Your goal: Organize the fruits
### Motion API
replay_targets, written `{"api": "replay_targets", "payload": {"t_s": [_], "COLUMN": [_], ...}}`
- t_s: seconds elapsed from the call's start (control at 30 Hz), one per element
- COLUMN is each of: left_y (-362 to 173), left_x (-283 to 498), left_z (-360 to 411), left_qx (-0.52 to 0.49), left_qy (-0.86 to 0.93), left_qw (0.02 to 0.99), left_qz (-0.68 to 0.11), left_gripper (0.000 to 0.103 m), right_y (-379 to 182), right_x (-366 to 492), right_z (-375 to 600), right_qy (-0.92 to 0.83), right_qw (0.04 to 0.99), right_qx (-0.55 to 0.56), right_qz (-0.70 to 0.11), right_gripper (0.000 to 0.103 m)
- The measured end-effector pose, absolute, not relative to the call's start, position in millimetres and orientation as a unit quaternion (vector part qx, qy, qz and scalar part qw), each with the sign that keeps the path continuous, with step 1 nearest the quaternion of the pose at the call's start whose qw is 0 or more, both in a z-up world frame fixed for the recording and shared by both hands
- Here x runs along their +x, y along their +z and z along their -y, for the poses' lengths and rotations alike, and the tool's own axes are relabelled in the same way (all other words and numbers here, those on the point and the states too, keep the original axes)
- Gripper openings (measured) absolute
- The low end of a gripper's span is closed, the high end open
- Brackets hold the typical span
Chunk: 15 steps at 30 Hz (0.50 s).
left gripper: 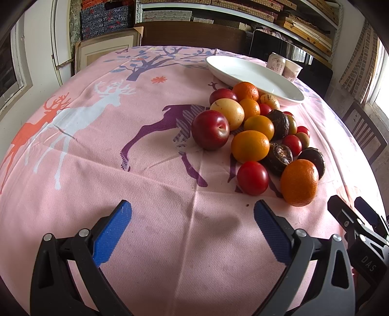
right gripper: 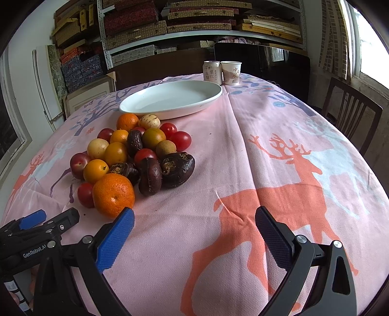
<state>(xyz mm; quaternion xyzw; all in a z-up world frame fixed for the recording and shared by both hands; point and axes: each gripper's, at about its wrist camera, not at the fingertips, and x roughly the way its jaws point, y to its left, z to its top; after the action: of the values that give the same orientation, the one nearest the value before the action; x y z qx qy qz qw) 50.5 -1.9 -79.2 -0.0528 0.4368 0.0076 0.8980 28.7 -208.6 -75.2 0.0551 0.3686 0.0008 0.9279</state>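
Both our left gripper (left gripper: 192, 214) and right gripper (right gripper: 194, 218) hover wide open, holding nothing. We should take the near mandarin (right gripper: 113, 195), at ten o'clock from the right gripper, squeezing gently, then carry it to the white plate (right gripper: 136, 103) at twelve.

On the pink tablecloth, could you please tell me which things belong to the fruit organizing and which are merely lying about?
Part of the job:
- pile of mixed fruit
- white plate, holding nothing
- left tongs and right tongs, both open, holding nothing

Just lying about:
- drink can
- paper cup
- wooden chair
- shelves of boxes
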Motion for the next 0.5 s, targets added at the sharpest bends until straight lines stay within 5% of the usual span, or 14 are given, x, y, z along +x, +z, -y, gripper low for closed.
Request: {"api": "replay_targets", "payload": {"t_s": [0.5], "left_y": [-79.1], "left_x": [50.1], "left_z": [1.4], "left_qx": [-0.055], "left_qy": [0.009], "left_qw": [0.898], "left_qz": [-0.436], "left_gripper": [0.099], "right_y": [-75.0], "right_x": [29.1], "right_z": [207.6], "right_qy": [0.002], "right_qw": [0.928], "right_qx": [0.055], "right_qz": [-0.369], "right_gripper": [0.1]}}
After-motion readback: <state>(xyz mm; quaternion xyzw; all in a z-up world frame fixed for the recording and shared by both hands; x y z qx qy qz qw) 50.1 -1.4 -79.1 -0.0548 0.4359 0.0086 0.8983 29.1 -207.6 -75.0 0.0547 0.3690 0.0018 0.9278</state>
